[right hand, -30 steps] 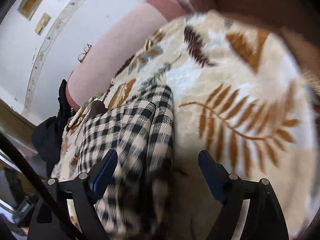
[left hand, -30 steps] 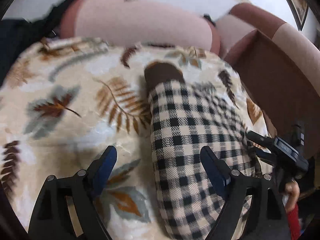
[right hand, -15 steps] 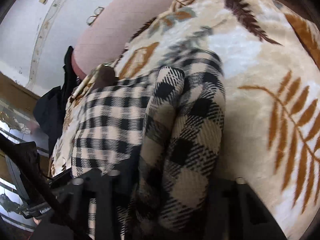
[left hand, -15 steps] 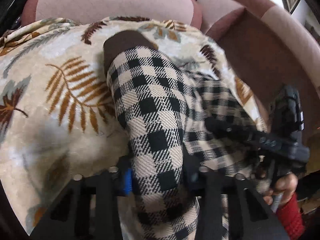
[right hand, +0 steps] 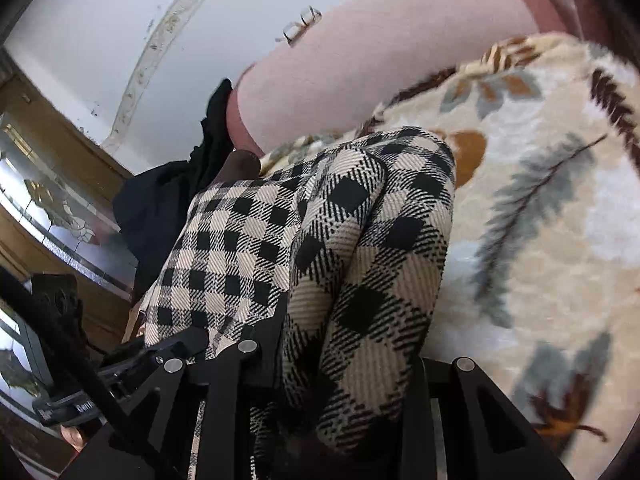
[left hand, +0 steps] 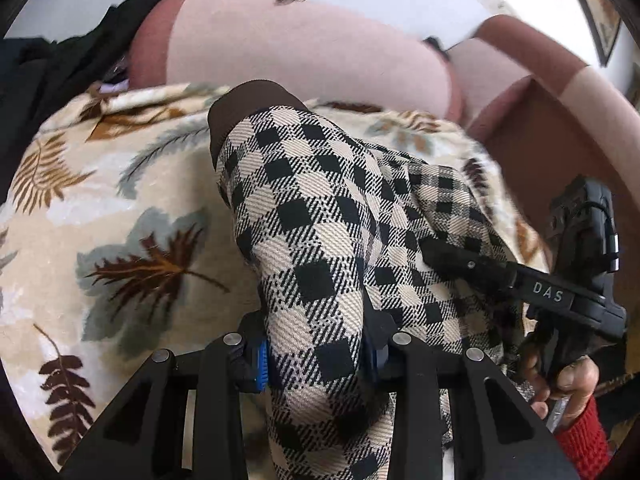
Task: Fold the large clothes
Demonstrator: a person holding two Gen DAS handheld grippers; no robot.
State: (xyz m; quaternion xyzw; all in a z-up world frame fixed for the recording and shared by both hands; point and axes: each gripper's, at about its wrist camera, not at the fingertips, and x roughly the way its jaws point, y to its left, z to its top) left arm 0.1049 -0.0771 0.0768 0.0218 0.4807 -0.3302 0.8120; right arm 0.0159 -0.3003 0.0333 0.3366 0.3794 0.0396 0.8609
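A black-and-cream checked garment (left hand: 320,240) with a brown cuff (left hand: 252,104) lies on a leaf-print blanket (left hand: 120,240). My left gripper (left hand: 316,356) is shut on a bunched fold of the garment, which is lifted off the blanket. My right gripper (right hand: 344,364) is shut on another fold of the same garment (right hand: 352,240). The right gripper's body also shows in the left wrist view (left hand: 560,288), held by a hand in a red sleeve. The fingertips are hidden by cloth.
The blanket (right hand: 540,220) covers a pink and brown sofa (left hand: 300,52). A brown armrest (left hand: 560,128) rises at the right. Dark clothing (left hand: 48,64) hangs over the sofa's left end. Glasses (right hand: 300,28) rest on the sofa back. A wooden glass-fronted cabinet (right hand: 40,184) stands at left.
Both grippers went from open beside the garment to shut on folds of it. They have since lifted the cloth, so more of the blanket and sofa back shows.
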